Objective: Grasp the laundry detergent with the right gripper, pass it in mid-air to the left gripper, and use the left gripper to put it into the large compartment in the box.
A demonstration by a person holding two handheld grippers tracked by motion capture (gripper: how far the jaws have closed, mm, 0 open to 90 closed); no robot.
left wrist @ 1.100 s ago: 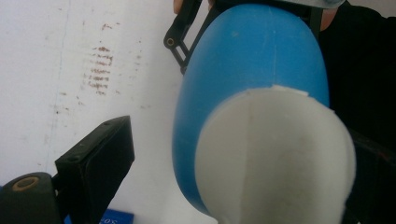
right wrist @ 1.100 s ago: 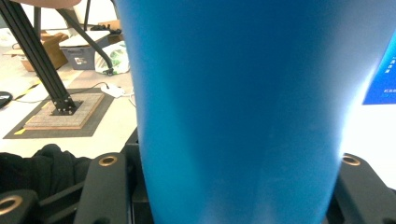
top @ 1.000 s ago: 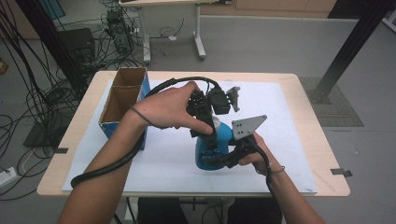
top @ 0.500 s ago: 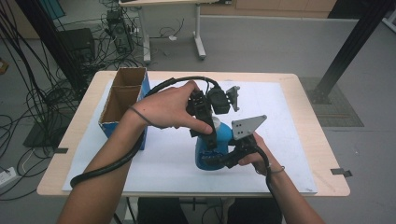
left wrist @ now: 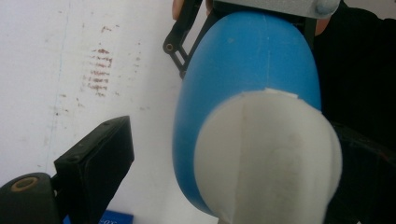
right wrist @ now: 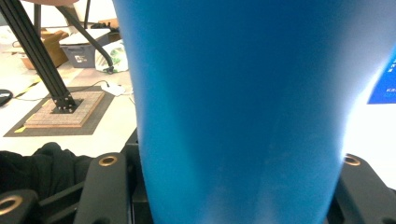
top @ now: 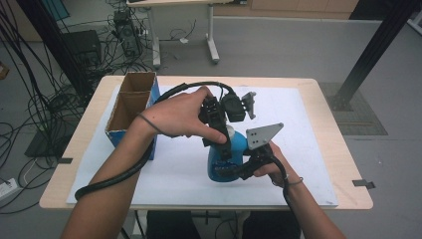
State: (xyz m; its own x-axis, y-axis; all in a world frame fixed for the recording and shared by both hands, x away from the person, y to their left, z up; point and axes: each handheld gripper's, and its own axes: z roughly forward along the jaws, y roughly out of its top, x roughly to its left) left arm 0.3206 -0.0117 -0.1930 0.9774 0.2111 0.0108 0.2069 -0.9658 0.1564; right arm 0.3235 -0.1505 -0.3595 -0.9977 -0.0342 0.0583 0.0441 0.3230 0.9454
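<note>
A blue bottle [top: 240, 145] with a white cap [top: 230, 130] stands tilted on the white sheet near the table's front. My right gripper [top: 238, 168] comes in from the right and is shut on the bottle's lower body [right wrist: 243, 102], which sits tight between both black fingers [right wrist: 105, 186]. My left gripper [top: 219, 137] reaches down over the top from the left. In the left gripper view the white cap [left wrist: 271, 158] lies between the jaws. One black finger [left wrist: 93, 168] stands apart from it with bare sheet between, while the other is hidden in the dark at the right.
An open cardboard box [top: 132, 102] with blue sides and two compartments stands at the table's left. A white sheet [top: 303, 119] covers most of the wooden table [top: 343, 154]. The left gripper's thick black cable [top: 117, 174] loops along the left forearm.
</note>
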